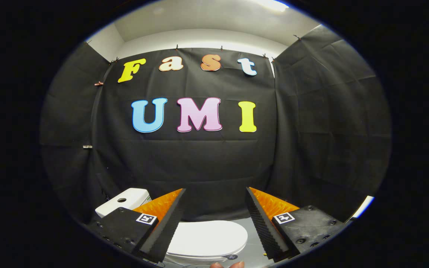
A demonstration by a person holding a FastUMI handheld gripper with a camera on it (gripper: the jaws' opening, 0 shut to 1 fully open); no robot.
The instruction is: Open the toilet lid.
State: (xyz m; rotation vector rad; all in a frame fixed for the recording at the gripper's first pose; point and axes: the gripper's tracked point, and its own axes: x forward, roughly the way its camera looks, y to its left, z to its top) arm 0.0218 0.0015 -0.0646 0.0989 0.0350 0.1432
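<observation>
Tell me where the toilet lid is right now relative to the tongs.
In the gripper view, the toilet lid lies closed below and between the open tongs, nearer the left finger, untouched. The white tank sits beyond it, behind that finger.

toilet lid [209, 238] partly behind finger [162, 230]
</observation>
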